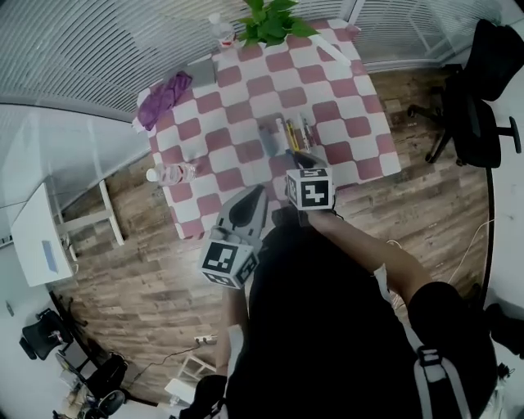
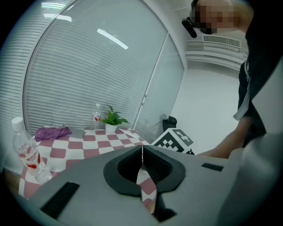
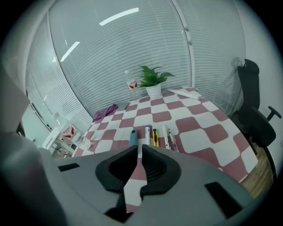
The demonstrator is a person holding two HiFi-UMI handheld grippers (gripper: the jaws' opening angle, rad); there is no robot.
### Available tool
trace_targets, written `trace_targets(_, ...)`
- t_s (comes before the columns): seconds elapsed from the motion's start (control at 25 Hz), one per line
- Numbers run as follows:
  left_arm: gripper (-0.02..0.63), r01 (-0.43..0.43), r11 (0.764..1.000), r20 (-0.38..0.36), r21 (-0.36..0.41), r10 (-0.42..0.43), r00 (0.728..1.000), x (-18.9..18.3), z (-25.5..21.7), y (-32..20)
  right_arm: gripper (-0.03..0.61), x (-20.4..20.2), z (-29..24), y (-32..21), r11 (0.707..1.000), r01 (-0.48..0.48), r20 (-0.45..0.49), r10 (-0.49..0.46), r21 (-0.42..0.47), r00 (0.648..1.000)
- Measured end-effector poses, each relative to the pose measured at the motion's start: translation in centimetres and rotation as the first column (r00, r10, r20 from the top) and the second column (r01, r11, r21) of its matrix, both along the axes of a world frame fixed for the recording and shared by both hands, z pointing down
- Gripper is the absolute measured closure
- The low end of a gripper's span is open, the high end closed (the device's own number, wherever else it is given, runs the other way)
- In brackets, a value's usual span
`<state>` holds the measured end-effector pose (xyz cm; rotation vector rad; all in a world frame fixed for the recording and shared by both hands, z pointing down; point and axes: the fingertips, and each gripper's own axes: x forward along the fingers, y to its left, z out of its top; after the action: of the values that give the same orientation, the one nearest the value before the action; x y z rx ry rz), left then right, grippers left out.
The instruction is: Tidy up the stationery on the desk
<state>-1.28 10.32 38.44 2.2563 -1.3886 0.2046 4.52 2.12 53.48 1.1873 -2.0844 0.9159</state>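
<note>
Several pens lie side by side mid-table on the red-and-white checked cloth (image 1: pixel 344 106): a blue-grey tube (image 3: pixel 133 137), a white pen (image 3: pixel 147 135), a yellow-and-black one (image 3: pixel 155 136) and two more white pens (image 3: pixel 166 134). In the head view the same pens (image 1: pixel 291 133) lie just beyond my right gripper (image 1: pixel 304 157). That right gripper (image 3: pixel 139 148) hovers over the near part of the table, shut and holding nothing. My left gripper (image 1: pixel 255 191) sits at the table's near edge, lower and further left. This left gripper (image 2: pixel 142 148) is shut and empty too.
A potted plant (image 1: pixel 270 20) and a water bottle (image 1: pixel 219 31) stand at the far edge. Another bottle (image 1: pixel 170 173) stands at the left edge. A purple cloth (image 1: pixel 164 96) lies far left, white paper (image 1: pixel 336 49) far right. An office chair (image 1: pixel 475 106) stands to the right.
</note>
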Motion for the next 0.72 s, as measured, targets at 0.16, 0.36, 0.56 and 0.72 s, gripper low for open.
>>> trace_targets(0.16,0.58,-0.043,0.999,-0.013,0.019,0.043,0.999,0.4,-0.7,1.7,0.545,1.6,-2.5,1.9,0.997,-0.009,0.006,0.009,0.072,1.0)
trace_targets(0.36,0.58,-0.086,0.996,-0.021,0.038,0.087,0.996,0.5,-0.8,3.3,0.557,2.6,-5.5,4.1,0.986,0.012,0.023,-0.016,0.165,1.0)
trace_targets(0.56,0.58,-0.097,0.993,-0.013,0.07,0.098,0.995,0.2,-1.3,4.1,0.557,3.5,-8.6,5.7,0.96,0.079,0.064,-0.1,0.267,0.993)
trace_targets(0.72,0.58,-0.071,0.992,-0.007,0.104,0.072,0.997,-0.7,-2.6,4.7,0.557,4.1,-12.1,6.4,0.936,0.122,0.176,-0.188,0.33,0.966)
